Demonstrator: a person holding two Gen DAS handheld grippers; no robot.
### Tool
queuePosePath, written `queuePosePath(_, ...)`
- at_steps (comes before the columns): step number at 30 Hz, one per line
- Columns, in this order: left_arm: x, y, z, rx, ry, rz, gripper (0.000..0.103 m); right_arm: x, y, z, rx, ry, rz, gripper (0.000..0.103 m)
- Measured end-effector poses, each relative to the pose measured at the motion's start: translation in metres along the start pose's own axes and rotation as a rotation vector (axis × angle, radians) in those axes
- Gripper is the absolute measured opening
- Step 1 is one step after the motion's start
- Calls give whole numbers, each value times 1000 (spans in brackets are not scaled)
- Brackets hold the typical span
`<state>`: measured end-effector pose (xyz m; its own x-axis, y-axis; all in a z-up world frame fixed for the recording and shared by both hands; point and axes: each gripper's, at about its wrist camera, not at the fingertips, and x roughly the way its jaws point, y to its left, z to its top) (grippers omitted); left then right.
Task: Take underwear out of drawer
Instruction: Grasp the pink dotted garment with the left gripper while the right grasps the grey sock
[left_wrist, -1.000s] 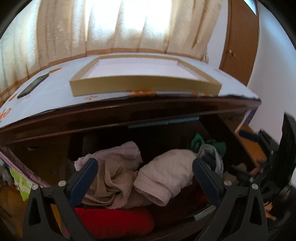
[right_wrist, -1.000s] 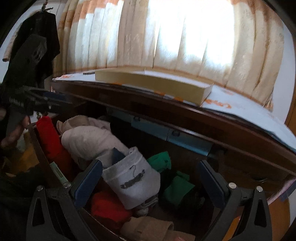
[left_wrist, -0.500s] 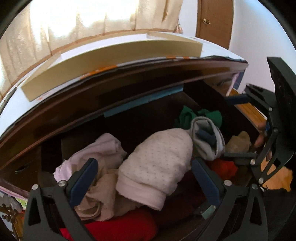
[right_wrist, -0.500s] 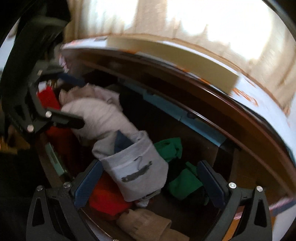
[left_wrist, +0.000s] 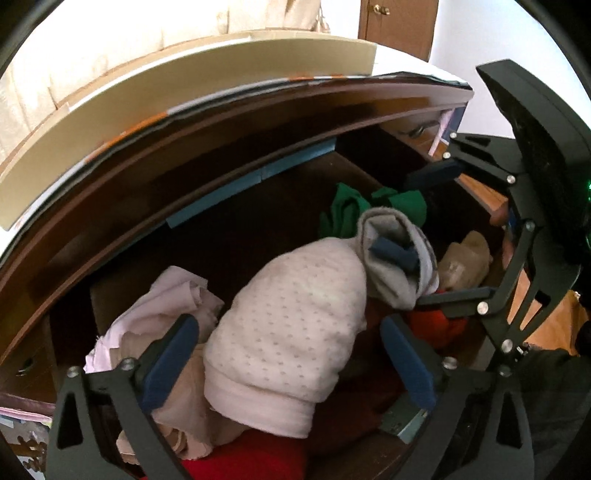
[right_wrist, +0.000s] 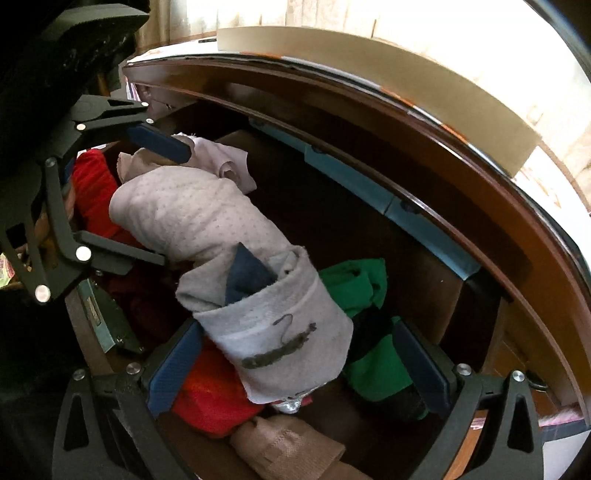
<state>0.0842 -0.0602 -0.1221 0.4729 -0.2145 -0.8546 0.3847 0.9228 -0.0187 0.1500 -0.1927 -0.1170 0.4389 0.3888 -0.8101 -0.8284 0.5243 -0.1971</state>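
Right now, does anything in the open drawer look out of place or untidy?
Yes. The drawer is a jumble: the clothes lie heaped, not folded. A dark blue piece sits stuffed inside the grey roll, and pale garments lie crumpled at one end.

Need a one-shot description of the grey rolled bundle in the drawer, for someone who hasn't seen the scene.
Look into the open dark wooden drawer under the dresser top. Near its middle, a pale pink dotted roll lies beside green clothes; the grey bundle sits between them. Only it has a dark hanger-shaped mark on its side and a navy piece poking from its open end.
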Motion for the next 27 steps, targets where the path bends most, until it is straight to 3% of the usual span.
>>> queuePosePath(3,4,0,0,2,13,-13,90,-2,3,4,-14,-13,-17,101)
queuePosePath(8,6,1,0,-6,18,-26,79,5,14,5,-52,6,23,76)
queuePosePath(10,7,2,0,-11,16,-33,75,6,10,3,-41,9,55,58)
queuePosePath(12,7,3,-1,-16,16,-37,69,10,4,3,-6,28,71,47)
queuePosePath(16,2,8,-4,-41,1,-52,56,8,-4,2,43,8,142,35)
queuePosePath(21,-4,9,-7,-53,-43,-47,44,2,-11,0,85,-21,181,31)
queuePosePath(27,-18,5,-13,-32,-114,1,40,-3,-11,-2,90,-45,183,29)
